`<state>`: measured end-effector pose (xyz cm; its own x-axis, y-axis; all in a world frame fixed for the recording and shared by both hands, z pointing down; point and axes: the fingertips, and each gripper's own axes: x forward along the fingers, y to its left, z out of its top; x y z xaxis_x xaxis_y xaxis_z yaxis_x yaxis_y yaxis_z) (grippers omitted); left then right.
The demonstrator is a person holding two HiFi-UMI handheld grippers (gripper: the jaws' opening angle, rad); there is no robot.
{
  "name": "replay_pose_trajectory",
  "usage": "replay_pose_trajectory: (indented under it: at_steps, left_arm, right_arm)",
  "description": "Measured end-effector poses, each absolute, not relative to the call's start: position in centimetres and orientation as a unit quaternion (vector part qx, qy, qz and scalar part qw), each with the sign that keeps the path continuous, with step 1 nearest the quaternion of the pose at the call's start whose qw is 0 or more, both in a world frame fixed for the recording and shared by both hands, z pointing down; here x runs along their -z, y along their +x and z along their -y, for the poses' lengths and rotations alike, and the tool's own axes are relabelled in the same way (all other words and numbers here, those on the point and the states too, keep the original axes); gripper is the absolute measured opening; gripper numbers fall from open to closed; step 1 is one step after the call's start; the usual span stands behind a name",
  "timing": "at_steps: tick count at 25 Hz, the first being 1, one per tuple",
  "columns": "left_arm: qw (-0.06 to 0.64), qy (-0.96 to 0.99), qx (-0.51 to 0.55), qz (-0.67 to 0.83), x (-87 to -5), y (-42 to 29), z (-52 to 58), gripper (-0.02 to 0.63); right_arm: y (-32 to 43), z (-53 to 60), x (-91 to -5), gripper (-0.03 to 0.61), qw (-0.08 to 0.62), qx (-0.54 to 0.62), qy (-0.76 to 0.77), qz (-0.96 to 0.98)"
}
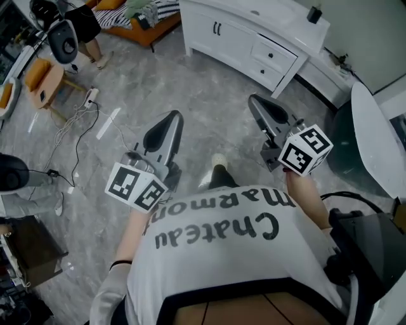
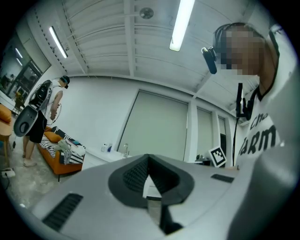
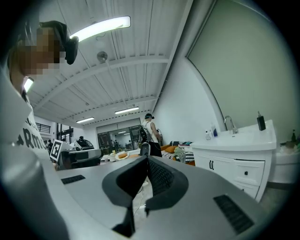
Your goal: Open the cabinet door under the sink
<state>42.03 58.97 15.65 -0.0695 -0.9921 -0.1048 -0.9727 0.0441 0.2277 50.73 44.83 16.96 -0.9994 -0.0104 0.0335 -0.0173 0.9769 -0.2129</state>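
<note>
The white sink cabinet [image 1: 241, 38] stands across the room at the top of the head view. Its double doors carry two dark handles [image 1: 217, 28], with drawers [image 1: 273, 56] to their right. In the right gripper view the cabinet [image 3: 234, 159] is at the right, with a tap [image 3: 228, 123] on top. The left gripper view shows it far off [image 2: 105, 157]. My left gripper [image 1: 171, 117] and right gripper [image 1: 255, 100] are held out in front of my white T-shirt, well short of the cabinet. Both are shut with nothing between the jaws [image 2: 149, 161] [image 3: 147, 164].
An orange sofa [image 1: 136, 19] with a striped blanket stands left of the cabinet, with a person [image 1: 82, 25] beside it. Cables [image 1: 76, 120] and a power strip lie on the grey floor near a wooden stool [image 1: 44, 82]. A round white table [image 1: 374, 139] is at the right.
</note>
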Motion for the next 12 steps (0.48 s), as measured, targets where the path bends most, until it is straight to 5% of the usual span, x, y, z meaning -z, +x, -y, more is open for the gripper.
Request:
replay_pose_trajectory:
  at_steps: [12]
  left_arm:
    - [0.096, 0.674, 0.06, 0.73, -18.5, 33.3, -49.9, 0.008]
  right_arm:
    - [41.4, -34.0, -17.5, 0.009, 0.044, -0.125, 0.003, 0.991]
